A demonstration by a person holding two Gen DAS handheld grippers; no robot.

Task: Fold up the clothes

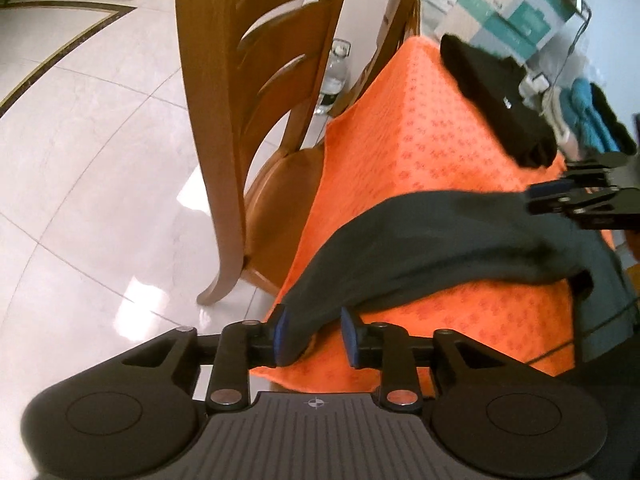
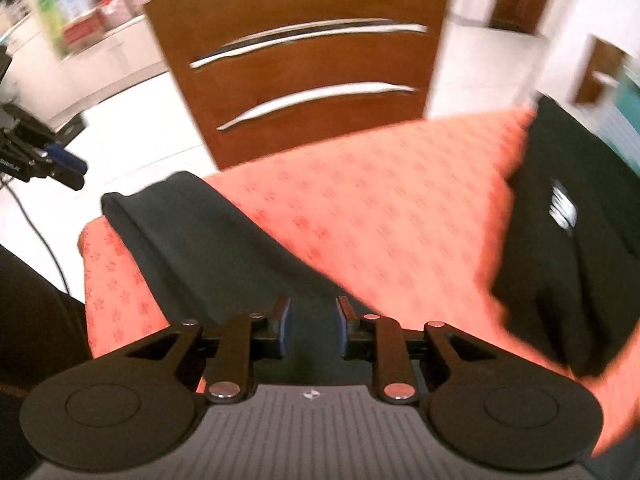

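A dark grey-green garment (image 1: 440,236) lies in a long rumpled band across the orange patterned tablecloth (image 1: 420,132). One end of it sits between the blue pads of my left gripper (image 1: 316,336). The left pad touches the cloth, the right pad stands clear of it, and the jaws are apart. In the right wrist view the same garment (image 2: 192,232) runs under my right gripper (image 2: 313,326). Its pads are apart with cloth showing in the gap. Each gripper also shows in the other's view: the right gripper (image 1: 544,196) and the left gripper (image 2: 68,170).
A folded black garment with a white logo (image 2: 560,260) lies at the table's far side (image 1: 496,96). Wooden chairs (image 1: 256,80) (image 2: 312,60) stand against the table edges. Boxes (image 1: 516,4), teal cloth (image 1: 588,112) and a bottle on the floor (image 1: 334,76) lie beyond.
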